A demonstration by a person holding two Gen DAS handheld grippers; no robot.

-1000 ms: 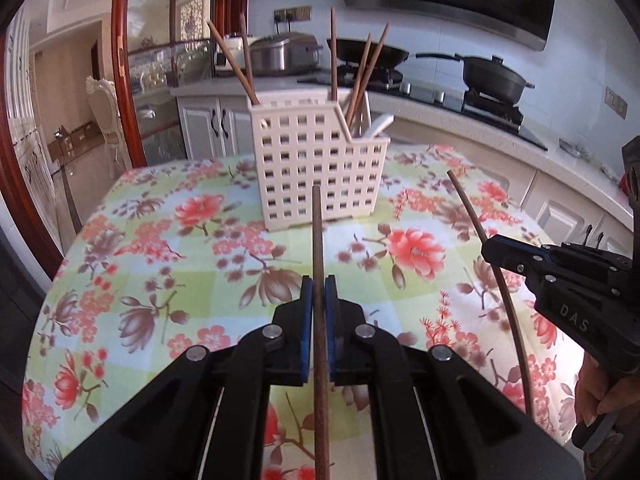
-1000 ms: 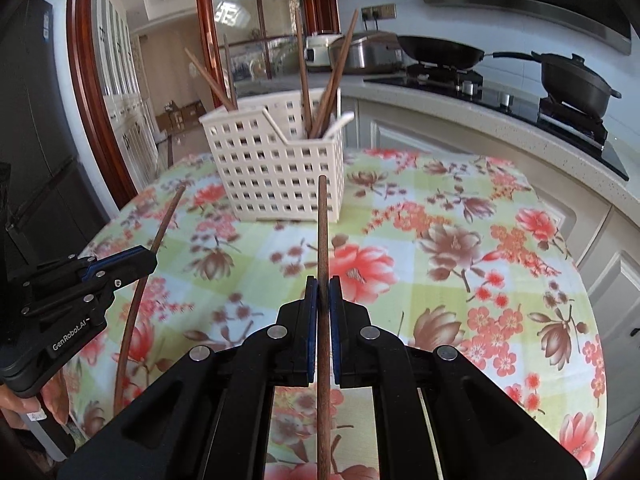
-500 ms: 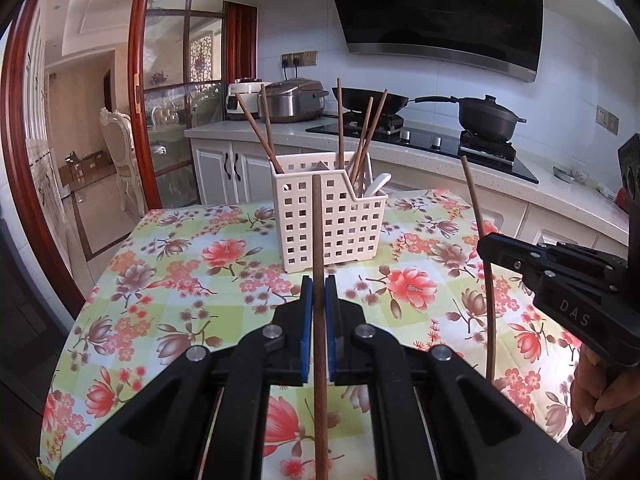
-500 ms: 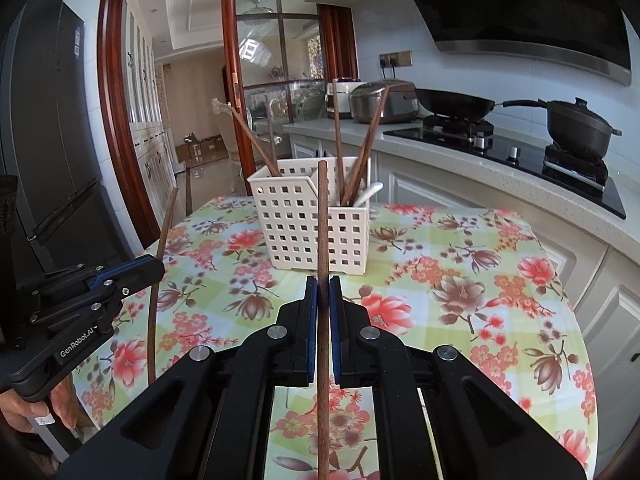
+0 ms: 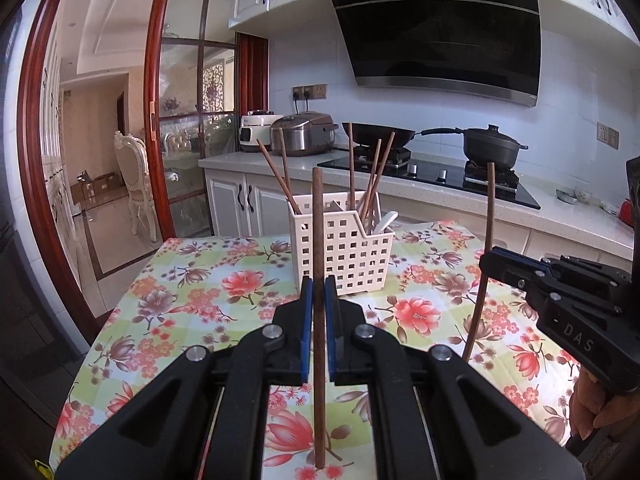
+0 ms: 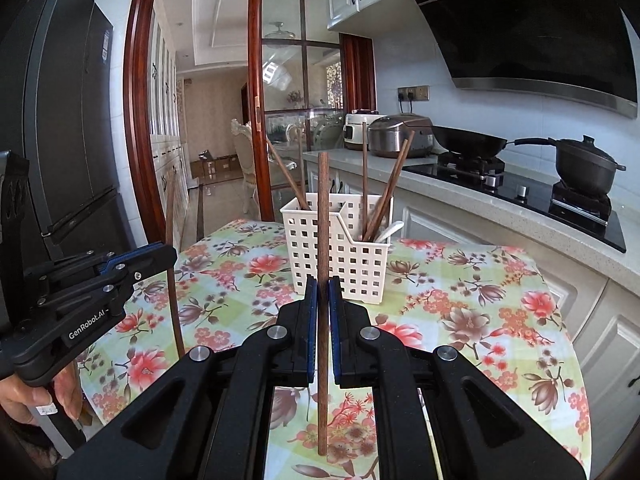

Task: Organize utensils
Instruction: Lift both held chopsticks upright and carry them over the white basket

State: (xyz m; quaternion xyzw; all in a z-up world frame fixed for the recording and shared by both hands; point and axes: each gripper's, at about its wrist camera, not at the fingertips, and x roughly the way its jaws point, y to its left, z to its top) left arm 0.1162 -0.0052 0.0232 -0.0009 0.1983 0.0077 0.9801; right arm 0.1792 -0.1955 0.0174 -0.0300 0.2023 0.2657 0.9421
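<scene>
My left gripper [image 5: 319, 284] is shut on a brown wooden chopstick [image 5: 318, 232] that stands upright above the floral tablecloth [image 5: 200, 288]. My right gripper [image 6: 323, 286] is shut on a second brown chopstick [image 6: 322, 208], also upright. Each gripper shows in the other's view: the right gripper [image 5: 490, 258] with its chopstick [image 5: 486, 240] at the right, the left gripper [image 6: 170, 250] with its chopstick [image 6: 172, 292] at the left. Beyond both, a white perforated utensil basket [image 5: 344, 252] [image 6: 340, 248] stands on the table, holding several chopsticks and a white spoon [image 5: 386, 220].
A kitchen counter [image 5: 400, 180] runs behind the table with rice cookers [image 5: 300, 132], a wok and a black pot [image 5: 492, 146] on the hob. A black fridge [image 6: 60, 140] stands at the left, a glass door [image 5: 188, 128] behind. A hand [image 6: 36, 396] holds the left gripper.
Both grippers have risen and tilted up with their chopsticks, so the basket now sits lower and smaller in view and more of the kitchen shows. The grips have not changed.
</scene>
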